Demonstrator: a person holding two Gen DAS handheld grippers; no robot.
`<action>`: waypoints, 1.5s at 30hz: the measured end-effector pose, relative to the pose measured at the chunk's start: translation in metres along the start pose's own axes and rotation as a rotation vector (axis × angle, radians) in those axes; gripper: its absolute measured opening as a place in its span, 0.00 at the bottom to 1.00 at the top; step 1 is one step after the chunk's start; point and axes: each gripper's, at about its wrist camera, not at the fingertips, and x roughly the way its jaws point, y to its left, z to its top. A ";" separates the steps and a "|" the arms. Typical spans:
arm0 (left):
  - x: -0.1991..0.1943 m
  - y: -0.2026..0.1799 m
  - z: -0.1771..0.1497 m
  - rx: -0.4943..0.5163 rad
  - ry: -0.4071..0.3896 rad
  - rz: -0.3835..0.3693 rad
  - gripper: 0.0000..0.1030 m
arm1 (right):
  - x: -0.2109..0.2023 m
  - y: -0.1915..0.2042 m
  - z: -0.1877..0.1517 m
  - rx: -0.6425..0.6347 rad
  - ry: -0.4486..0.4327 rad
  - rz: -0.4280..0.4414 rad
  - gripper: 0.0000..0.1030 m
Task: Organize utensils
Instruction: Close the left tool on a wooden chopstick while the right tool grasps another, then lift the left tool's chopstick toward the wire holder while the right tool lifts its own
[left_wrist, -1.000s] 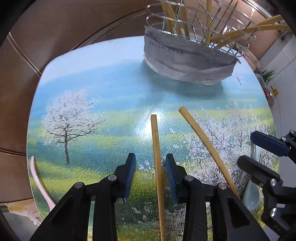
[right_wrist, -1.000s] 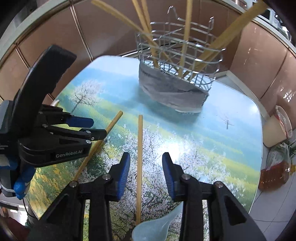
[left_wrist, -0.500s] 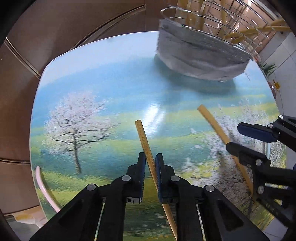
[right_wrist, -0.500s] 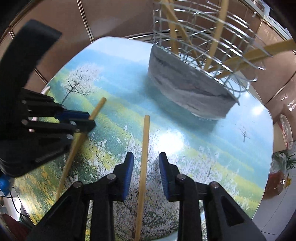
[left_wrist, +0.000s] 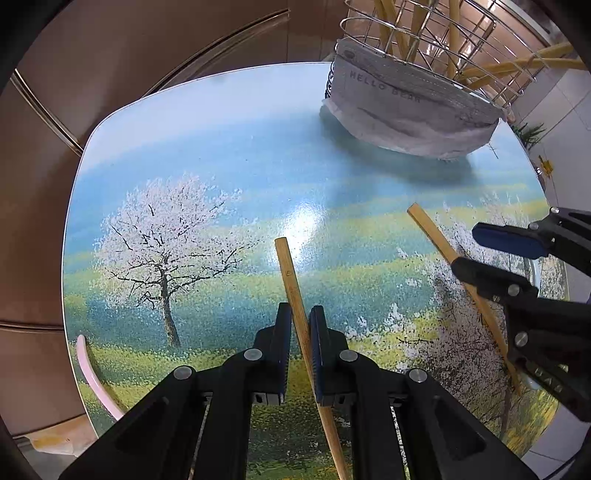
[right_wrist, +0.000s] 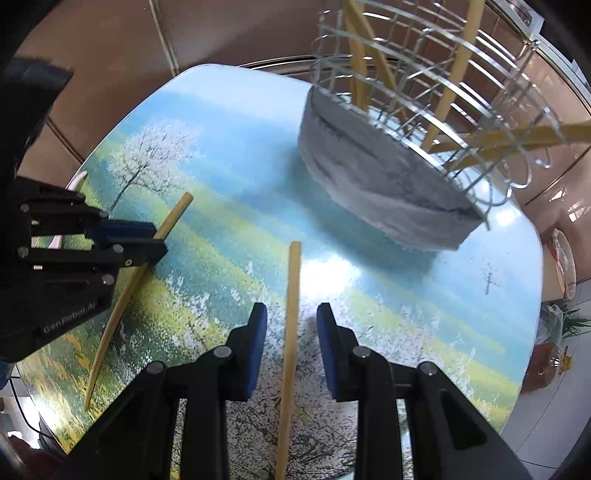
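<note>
Nearest, left gripper clamped on one chopstick lying on the bench, right gripper parted, pads straddling the other chopstick without touching, far right, wire utensil basket holding more chopsticks.

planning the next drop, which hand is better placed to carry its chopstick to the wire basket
Left. The left gripper is already clamped on its chopstick; the right gripper only straddles the other chopstick, jaws apart.

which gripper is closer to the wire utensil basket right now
Right, though not by much. The right gripper straddles a chopstick just short of the basket; the left gripper sits farther back.
</note>
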 end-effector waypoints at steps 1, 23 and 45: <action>0.000 0.000 0.001 -0.002 0.002 -0.001 0.09 | 0.001 -0.001 0.003 0.003 0.008 -0.002 0.25; -0.008 -0.003 -0.014 -0.006 -0.021 -0.004 0.08 | 0.035 0.016 0.023 0.012 0.100 0.032 0.07; -0.089 0.008 -0.099 -0.159 -0.262 -0.087 0.06 | -0.068 0.020 -0.071 0.174 -0.252 0.139 0.07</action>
